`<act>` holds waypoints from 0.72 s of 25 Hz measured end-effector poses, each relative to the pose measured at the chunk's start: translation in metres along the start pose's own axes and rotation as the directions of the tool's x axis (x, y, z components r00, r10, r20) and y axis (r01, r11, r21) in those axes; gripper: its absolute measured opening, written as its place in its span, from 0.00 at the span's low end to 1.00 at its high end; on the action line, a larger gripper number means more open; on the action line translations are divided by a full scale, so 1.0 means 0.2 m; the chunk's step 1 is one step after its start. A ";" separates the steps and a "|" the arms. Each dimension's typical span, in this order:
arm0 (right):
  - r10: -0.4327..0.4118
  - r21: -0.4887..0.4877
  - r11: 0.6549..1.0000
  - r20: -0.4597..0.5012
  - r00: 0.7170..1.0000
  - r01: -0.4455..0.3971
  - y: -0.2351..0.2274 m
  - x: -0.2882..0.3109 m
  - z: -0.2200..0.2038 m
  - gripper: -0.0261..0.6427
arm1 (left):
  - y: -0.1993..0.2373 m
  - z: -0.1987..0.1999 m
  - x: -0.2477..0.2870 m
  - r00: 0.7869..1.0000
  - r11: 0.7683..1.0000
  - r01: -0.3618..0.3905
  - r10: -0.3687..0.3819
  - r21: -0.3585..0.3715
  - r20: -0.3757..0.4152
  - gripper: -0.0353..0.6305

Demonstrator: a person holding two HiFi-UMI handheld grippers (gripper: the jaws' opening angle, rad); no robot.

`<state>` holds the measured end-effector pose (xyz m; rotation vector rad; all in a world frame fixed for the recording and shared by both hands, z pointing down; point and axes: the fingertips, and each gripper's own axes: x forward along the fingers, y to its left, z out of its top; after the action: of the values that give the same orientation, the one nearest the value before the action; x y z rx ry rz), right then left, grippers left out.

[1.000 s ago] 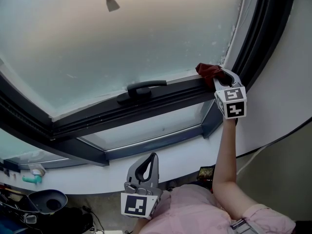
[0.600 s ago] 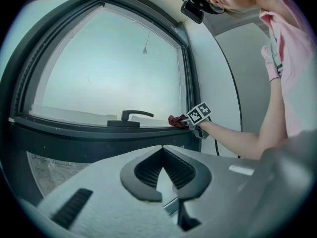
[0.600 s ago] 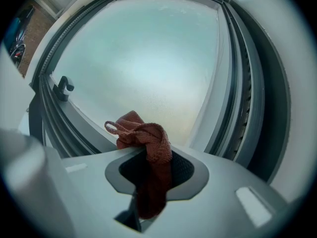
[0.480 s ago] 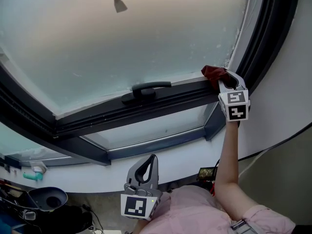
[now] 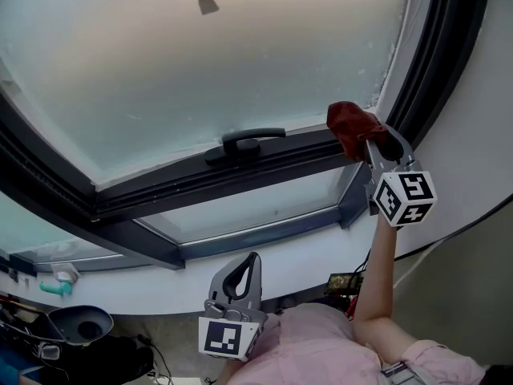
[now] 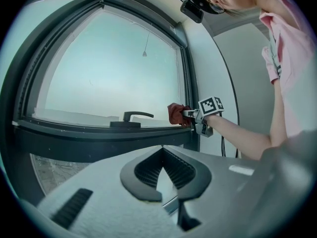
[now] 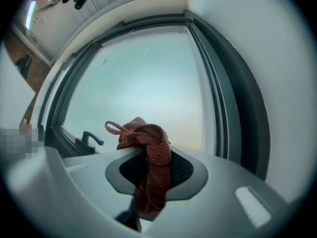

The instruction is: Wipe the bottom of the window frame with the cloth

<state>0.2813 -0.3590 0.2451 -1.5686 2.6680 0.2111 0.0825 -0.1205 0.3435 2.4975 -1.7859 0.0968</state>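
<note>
A dark red cloth (image 5: 351, 125) is bunched in my right gripper (image 5: 373, 146), which is shut on it at the right end of the window frame's bottom rail (image 5: 272, 160), near the corner. In the right gripper view the cloth (image 7: 143, 133) hangs down between the jaws of the right gripper (image 7: 148, 151). I cannot tell whether it touches the rail. The left gripper view has the cloth (image 6: 176, 114) beside the window handle (image 6: 133, 116). My left gripper (image 5: 238, 277) is low by my chest, shut and holding nothing; its tips (image 6: 162, 148) meet.
A black window handle (image 5: 248, 141) sticks up from the rail left of the cloth. A pull-cord weight (image 5: 208, 5) hangs before the frosted pane. A lower fixed pane (image 5: 240, 211) sits beneath. A teal object (image 5: 54, 289) and dark clutter (image 5: 80, 327) lie bottom left.
My right gripper has tilted and drawn back a little from the corner, its marker cube swinging down and right. The cloth shows more fully. The left gripper stayed still.
</note>
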 end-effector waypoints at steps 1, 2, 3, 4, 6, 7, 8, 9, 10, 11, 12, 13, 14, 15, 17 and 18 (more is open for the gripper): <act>0.028 0.002 1.000 0.015 1.000 -0.028 0.07 -0.02 0.02 0.17 | 0.00 0.01 0.00 1.000 1.000 0.004 -0.004 -0.001 0.009 0.05; 0.060 0.011 0.998 0.025 0.998 -0.061 0.15 -0.04 0.03 0.17 | -0.01 0.03 0.00 1.000 1.000 0.009 -0.009 -0.003 0.023 0.05; 0.095 0.024 0.995 0.029 0.995 -0.095 0.22 -0.05 0.02 0.17 | -0.01 0.03 0.00 0.999 1.000 0.016 -0.015 -0.003 0.030 0.05; 0.128 0.037 0.991 0.025 0.991 -0.129 0.29 -0.06 0.00 0.17 | -0.02 0.03 -0.01 0.999 1.000 0.023 -0.023 0.000 0.027 0.05; 0.182 0.041 0.982 -0.002 0.983 -0.182 0.42 -0.04 -0.05 0.17 | -0.02 -0.01 -0.03 0.999 0.999 0.036 -0.036 0.015 -0.004 0.05; 0.203 0.033 0.979 -0.017 0.979 -0.203 0.48 -0.04 -0.08 0.17 | -0.02 -0.02 -0.04 0.999 0.999 0.039 -0.039 0.018 -0.014 0.05; 0.223 0.024 0.975 -0.025 0.975 -0.222 0.55 -0.03 -0.09 0.17 | -0.02 -0.02 -0.05 0.999 0.999 0.038 -0.038 0.019 -0.017 0.05; 0.242 0.015 0.970 -0.028 0.970 -0.241 0.61 -0.01 -0.09 0.17 | -0.01 -0.02 -0.06 0.999 0.999 0.033 -0.032 0.018 -0.020 0.05; 0.261 0.005 0.965 -0.027 0.965 -0.261 0.67 0.00 -0.08 0.17 | 0.01 -0.01 -0.08 0.999 1.000 0.024 -0.024 0.017 -0.023 0.05; 0.280 -0.007 0.960 -0.027 0.960 -0.281 0.73 0.02 -0.08 0.17 | 0.02 0.00 -0.09 1.000 1.000 0.015 -0.014 0.014 -0.023 0.05; 0.298 -0.021 0.954 -0.029 0.954 -0.299 0.79 0.04 -0.07 0.17 | 0.04 0.00 -0.10 1.000 1.000 0.007 -0.007 0.007 -0.014 0.05; 0.313 -0.036 0.949 -0.032 0.949 -0.314 0.85 0.06 -0.06 0.17 | 0.05 0.02 -0.11 1.000 1.000 0.002 -0.001 -0.005 0.010 0.05; 0.326 -0.051 0.943 -0.038 0.945 -0.328 0.91 0.08 -0.06 0.17 | 0.06 0.03 -0.12 0.999 1.000 -0.003 0.004 -0.021 0.041 0.05; 0.336 -0.068 0.939 -0.046 0.941 -0.338 0.96 0.10 -0.06 0.17 | 0.08 0.05 -0.13 0.998 0.999 -0.009 0.011 -0.034 0.063 0.05; 0.340 -0.116 0.931 -0.067 0.938 -0.346 1.04 0.14 -0.07 0.17 | 0.11 0.05 -0.16 0.997 0.999 -0.024 0.027 -0.043 0.069 0.05; 0.336 -0.149 0.927 -0.086 0.938 -0.345 1.07 0.16 -0.09 0.17 | 0.13 0.04 -0.17 0.998 0.999 -0.031 0.033 -0.041 0.059 0.05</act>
<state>0.0787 -0.2866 0.2805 -1.1439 3.0246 0.4085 0.0463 -0.0978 0.3325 2.4699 -1.8318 -0.0120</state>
